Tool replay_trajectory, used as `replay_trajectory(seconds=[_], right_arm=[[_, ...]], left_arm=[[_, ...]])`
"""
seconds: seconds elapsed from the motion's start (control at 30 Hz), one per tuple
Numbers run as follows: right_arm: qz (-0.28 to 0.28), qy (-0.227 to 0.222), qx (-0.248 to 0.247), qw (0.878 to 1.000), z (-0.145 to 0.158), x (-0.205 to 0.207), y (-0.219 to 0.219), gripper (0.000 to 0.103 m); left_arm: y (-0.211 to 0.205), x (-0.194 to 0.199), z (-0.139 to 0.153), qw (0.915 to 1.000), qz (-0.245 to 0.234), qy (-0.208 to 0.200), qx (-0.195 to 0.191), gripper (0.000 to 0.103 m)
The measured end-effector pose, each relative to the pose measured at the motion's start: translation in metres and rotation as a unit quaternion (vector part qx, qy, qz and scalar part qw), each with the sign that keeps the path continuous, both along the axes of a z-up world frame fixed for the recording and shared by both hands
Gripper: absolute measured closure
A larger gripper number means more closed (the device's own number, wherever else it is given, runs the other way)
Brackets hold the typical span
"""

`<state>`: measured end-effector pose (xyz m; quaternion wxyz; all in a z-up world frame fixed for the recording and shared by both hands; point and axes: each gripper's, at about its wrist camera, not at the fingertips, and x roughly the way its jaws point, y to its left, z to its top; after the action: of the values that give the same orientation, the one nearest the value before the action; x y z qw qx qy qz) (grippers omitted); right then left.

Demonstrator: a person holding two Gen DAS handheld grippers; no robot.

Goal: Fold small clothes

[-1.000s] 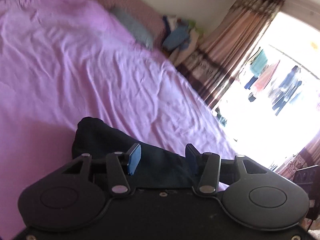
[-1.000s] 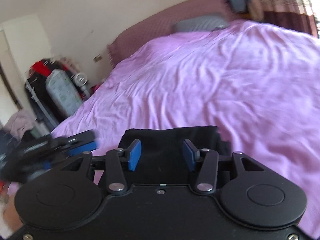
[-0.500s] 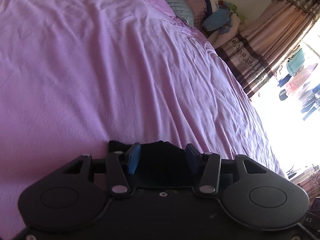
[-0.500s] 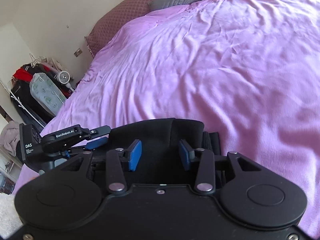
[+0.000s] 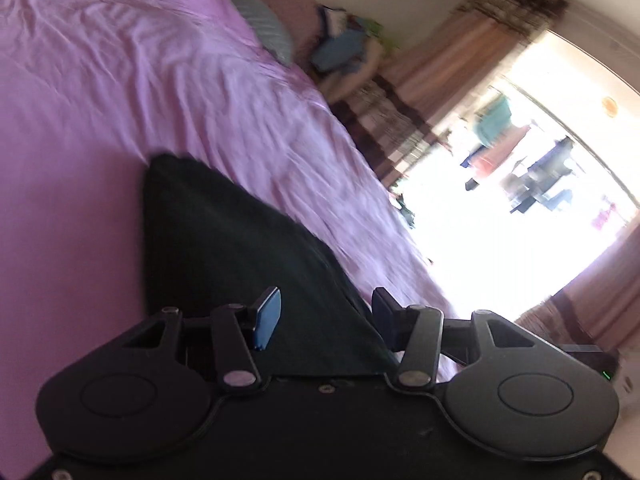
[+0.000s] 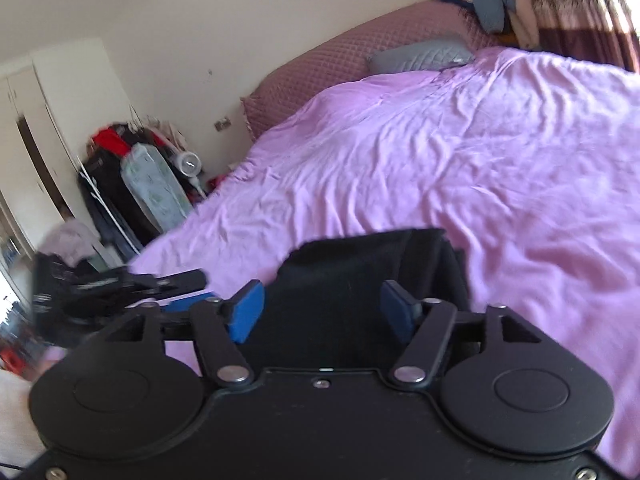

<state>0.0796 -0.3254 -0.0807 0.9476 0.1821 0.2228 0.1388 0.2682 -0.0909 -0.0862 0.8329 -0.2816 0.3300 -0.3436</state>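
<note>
A small black garment [image 5: 224,248] lies on the purple bed sheet [image 5: 120,80], folded to a dark wedge in the left wrist view. My left gripper [image 5: 326,316] is open, its blue pads wide apart just above the garment's near edge. In the right wrist view the garment [image 6: 360,280] lies flat with a folded edge at its right side. My right gripper [image 6: 322,312] is open over its near edge. The left gripper [image 6: 120,284] shows blurred at the left of that view, beside the garment.
A grey pillow [image 6: 420,56] and a quilted headboard [image 6: 320,76] stand at the bed's far end. Piled clothes [image 5: 348,48] and a curtain [image 5: 432,92] are by the bright window. A clothes rack [image 6: 132,184] and wardrobe [image 6: 48,120] stand left of the bed.
Both grippers have pulled back and tilted up from the garment, so more of the black cloth shows ahead of them. Both stay open.
</note>
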Motion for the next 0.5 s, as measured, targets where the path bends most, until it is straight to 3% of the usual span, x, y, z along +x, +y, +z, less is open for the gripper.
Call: replay_trajectory(seconds=[0.13, 0.33, 0.5], right_arm=[[0.005, 0.03, -0.003, 1.0, -0.017, -0.023, 0.005, 0.035], [-0.047, 0.093, 0.01, 0.995, -0.048, -0.039, -0.013, 0.035], [-0.046, 0.099, 0.021, 0.994, -0.073, -0.044, -0.023, 0.038]], left_arm=[[-0.021, -0.05, -0.015, 0.9996, -0.013, 0.011, 0.024, 0.049], [-0.016, -0.073, -0.068, 0.9938, 0.021, 0.109, 0.01, 0.048], [-0.014, -0.083, -0.088, 0.9936, 0.023, 0.111, -0.003, 0.048]])
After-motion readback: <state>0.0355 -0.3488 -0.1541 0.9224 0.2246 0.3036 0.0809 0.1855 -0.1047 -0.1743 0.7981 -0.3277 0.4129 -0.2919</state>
